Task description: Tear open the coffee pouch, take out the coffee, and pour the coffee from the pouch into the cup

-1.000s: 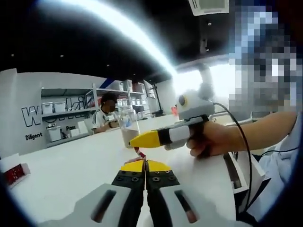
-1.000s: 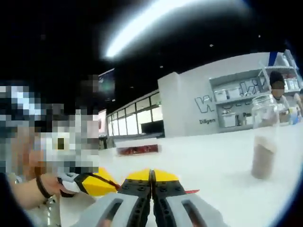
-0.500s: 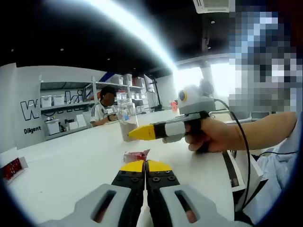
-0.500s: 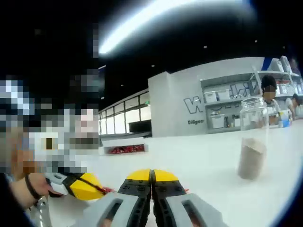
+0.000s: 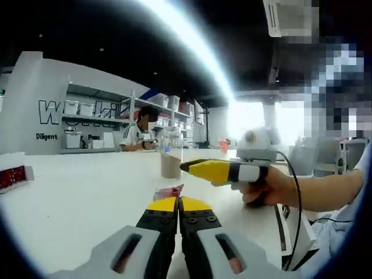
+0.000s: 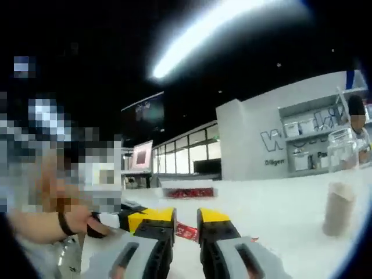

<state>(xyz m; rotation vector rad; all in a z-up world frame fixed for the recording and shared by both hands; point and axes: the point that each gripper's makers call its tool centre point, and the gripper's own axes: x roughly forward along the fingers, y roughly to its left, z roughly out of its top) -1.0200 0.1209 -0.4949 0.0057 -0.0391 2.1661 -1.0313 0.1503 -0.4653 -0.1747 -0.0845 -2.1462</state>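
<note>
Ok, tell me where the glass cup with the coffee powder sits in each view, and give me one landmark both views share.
Left gripper view: the cup stands on the white table, above centre, just left of the right gripper's yellow tip.
Right gripper view: the cup stands at the far right edge, on the table.
Shared landmark: the grey wall lettering by the shelves behind the cup.

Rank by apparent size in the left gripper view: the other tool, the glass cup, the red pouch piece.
1. Right tool, largest, though nearer the camera.
2. Glass cup.
3. Red pouch piece, pinched in the left tool; close to the cup in size, so that order is unsure.
</note>
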